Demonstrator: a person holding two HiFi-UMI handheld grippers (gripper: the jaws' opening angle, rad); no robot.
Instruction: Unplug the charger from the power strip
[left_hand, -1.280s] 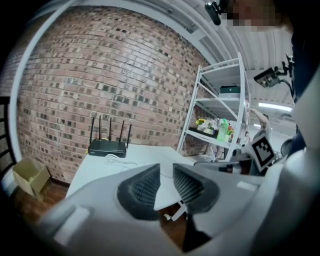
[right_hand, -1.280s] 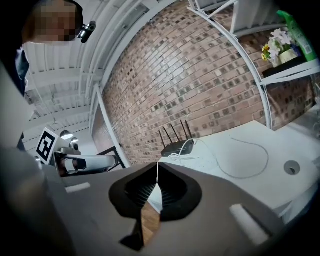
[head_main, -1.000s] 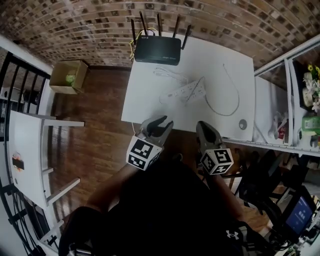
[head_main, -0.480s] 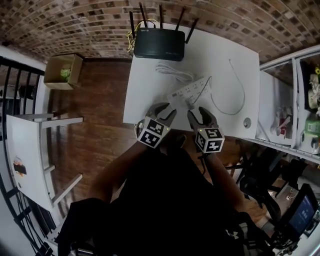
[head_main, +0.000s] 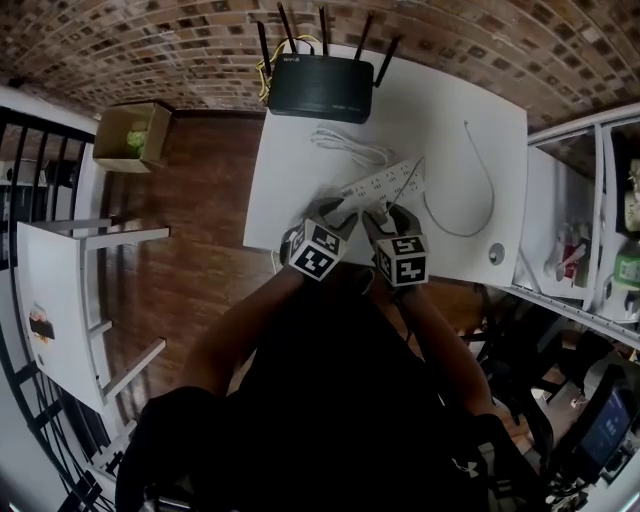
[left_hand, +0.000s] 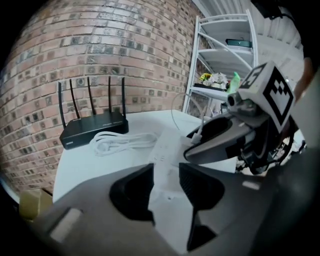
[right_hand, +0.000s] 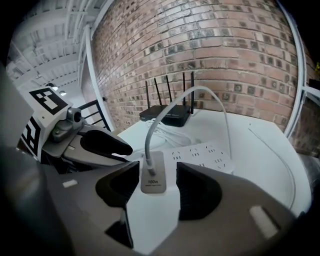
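A white power strip (head_main: 385, 183) lies slantwise on the white table (head_main: 290, 190). A pale grey charger (right_hand: 152, 172) is plugged into its near end, and a white cable (right_hand: 205, 97) arcs up from it. My right gripper (right_hand: 157, 172) straddles the charger with its jaws opening; a gap shows on each side of the charger, so the pads are clear of it. My left gripper (left_hand: 166, 172) is over the strip's near end (left_hand: 167, 165). Its jaws are opening, the strip passes between them and they do not press it. In the head view the left gripper (head_main: 340, 208) and the right gripper (head_main: 385, 215) sit side by side at the strip.
A black router (head_main: 315, 88) with antennas stands at the table's far edge, with a coiled white cord (head_main: 345, 148) in front of it. The charger cable (head_main: 480, 190) loops right to a small round puck (head_main: 497, 254). A cardboard box (head_main: 133, 140) is on the floor at left, and white shelves (head_main: 590, 230) stand at right.
Both grippers came down and forward from the table's near edge to the power strip. The right jaws went from shut to open, and the left jaws opened wider.
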